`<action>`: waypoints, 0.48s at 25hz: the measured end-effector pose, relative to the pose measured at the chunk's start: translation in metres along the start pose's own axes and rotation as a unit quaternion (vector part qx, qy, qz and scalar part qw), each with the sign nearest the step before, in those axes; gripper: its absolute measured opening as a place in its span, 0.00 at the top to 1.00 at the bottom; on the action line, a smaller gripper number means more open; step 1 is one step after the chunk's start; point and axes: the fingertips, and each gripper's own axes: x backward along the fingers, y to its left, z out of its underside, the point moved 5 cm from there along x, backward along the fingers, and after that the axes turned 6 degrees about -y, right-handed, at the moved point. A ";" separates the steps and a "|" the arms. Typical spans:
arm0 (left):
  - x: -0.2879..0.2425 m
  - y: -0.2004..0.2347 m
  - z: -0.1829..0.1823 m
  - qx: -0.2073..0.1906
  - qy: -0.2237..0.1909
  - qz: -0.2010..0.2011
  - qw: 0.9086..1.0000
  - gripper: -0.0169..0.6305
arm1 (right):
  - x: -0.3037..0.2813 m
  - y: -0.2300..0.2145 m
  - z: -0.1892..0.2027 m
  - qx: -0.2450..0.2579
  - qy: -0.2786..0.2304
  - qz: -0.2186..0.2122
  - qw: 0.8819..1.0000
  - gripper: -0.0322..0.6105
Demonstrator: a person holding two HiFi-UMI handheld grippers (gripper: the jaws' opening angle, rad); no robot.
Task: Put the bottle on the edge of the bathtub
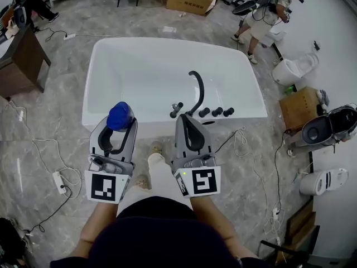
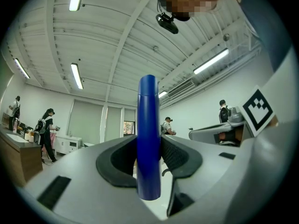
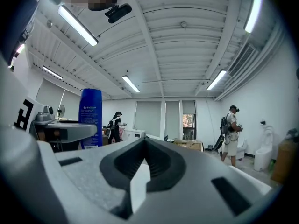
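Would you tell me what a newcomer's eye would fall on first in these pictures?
The white bathtub fills the middle of the head view, a curved black faucet on its near rim. At its near side, the left gripper is shut on an upright blue bottle, while the right gripper beside it is shut and empty.

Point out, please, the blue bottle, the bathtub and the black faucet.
blue bottle [image 1: 119, 116]: head view, on its rounded top.
bathtub [image 1: 145, 81]: head view, on its bare white inner floor.
black faucet [image 1: 201, 91]: head view, on its curved spout.
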 end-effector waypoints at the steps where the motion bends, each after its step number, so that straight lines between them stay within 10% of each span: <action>1: -0.007 0.003 0.003 0.000 -0.002 0.000 1.000 0.73 | -0.008 -0.003 0.002 -0.001 -0.001 -0.001 1.000 0.95; 12: -0.126 0.030 0.032 -0.006 -0.018 -0.004 1.000 0.73 | -0.122 -0.075 0.032 -0.013 0.008 -0.030 0.999 0.95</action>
